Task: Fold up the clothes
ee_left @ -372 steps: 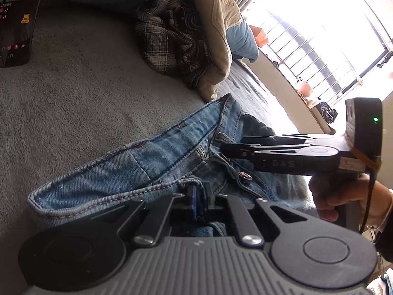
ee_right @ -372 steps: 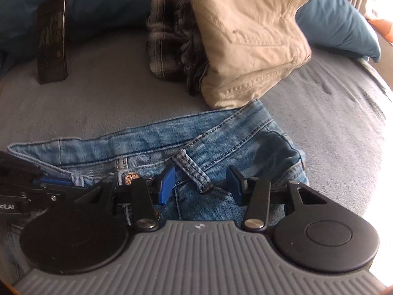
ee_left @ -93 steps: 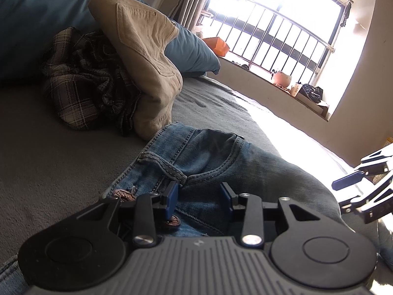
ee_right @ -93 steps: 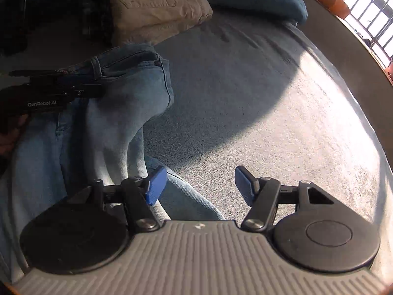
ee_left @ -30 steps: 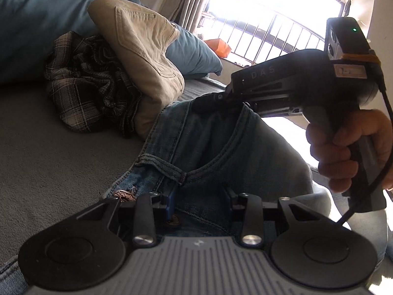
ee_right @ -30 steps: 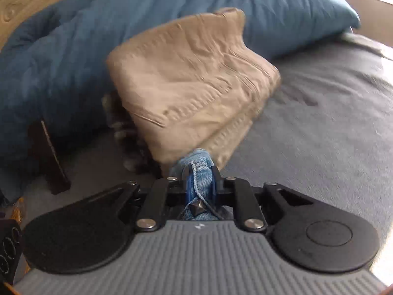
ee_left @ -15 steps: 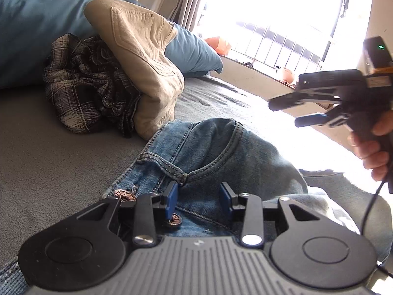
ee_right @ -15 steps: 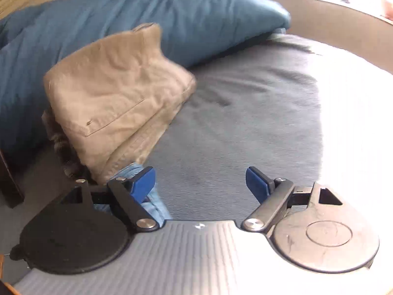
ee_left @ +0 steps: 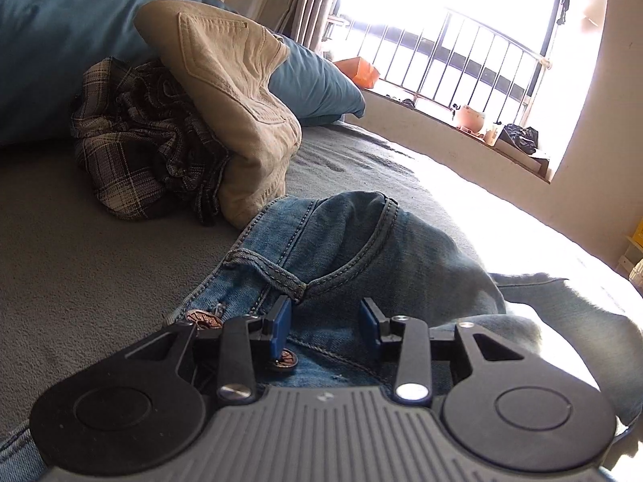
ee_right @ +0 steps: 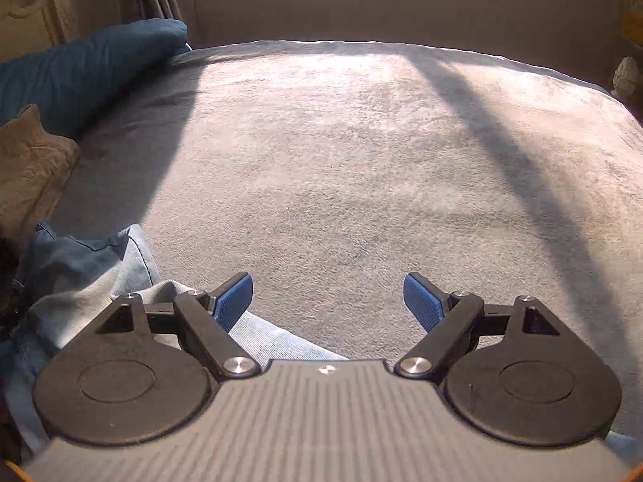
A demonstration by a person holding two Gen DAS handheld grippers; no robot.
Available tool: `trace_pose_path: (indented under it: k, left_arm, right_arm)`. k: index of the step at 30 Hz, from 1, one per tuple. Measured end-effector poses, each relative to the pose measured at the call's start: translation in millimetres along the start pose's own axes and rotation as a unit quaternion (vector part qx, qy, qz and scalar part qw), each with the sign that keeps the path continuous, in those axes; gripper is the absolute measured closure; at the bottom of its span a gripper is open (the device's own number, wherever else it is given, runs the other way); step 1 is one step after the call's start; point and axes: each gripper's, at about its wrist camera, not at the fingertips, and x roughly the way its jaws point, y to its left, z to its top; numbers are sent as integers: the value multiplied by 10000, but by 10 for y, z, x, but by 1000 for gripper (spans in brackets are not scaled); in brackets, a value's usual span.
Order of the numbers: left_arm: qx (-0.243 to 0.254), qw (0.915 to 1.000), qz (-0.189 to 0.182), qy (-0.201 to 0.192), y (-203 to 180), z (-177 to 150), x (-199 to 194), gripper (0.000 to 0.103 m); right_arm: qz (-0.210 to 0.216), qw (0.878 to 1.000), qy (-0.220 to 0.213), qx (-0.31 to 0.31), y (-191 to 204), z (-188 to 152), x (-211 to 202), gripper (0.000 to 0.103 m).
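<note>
Blue jeans lie on the grey bed cover, waistband and copper buttons nearest the left wrist camera, with a paler leg folded over at the right. My left gripper rests low over the waistband, its blue pads partly apart with denim lying under the gap, not pinched. In the right wrist view the jeans sit at the lower left. My right gripper hangs open wide over bare bed cover, nothing between its pads.
Beige trousers lean on a crumpled plaid shirt just beyond the jeans. Blue pillows line the headboard side. A barred window and cluttered sill lie past the bed's far edge.
The right gripper, shut on a denim edge a second ago, opened, let the denim drop onto the jeans and swung away right, out of the left wrist view. The left gripper stayed put.
</note>
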Motion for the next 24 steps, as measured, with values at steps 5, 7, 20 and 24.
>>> trace_pose_path:
  k: [5, 7, 20, 24]
  left_arm:
    - [16, 10000, 25, 67, -13, 24, -7, 64]
    - [107, 9997, 124, 182, -51, 77, -41, 64]
    - [1519, 9881, -14, 221, -808, 455, -108, 44]
    - [1828, 9829, 81, 188, -971, 322, 128, 44]
  right_arm:
    - [-312, 9991, 71, -272, -128, -448, -15, 22]
    - [-216, 9992, -89, -313, -101, -497, -6, 22]
    - [-247, 9931, -12, -1144, 133, -592, 76, 96]
    - [-673, 9881, -477, -1300, 95, -755, -362, 98]
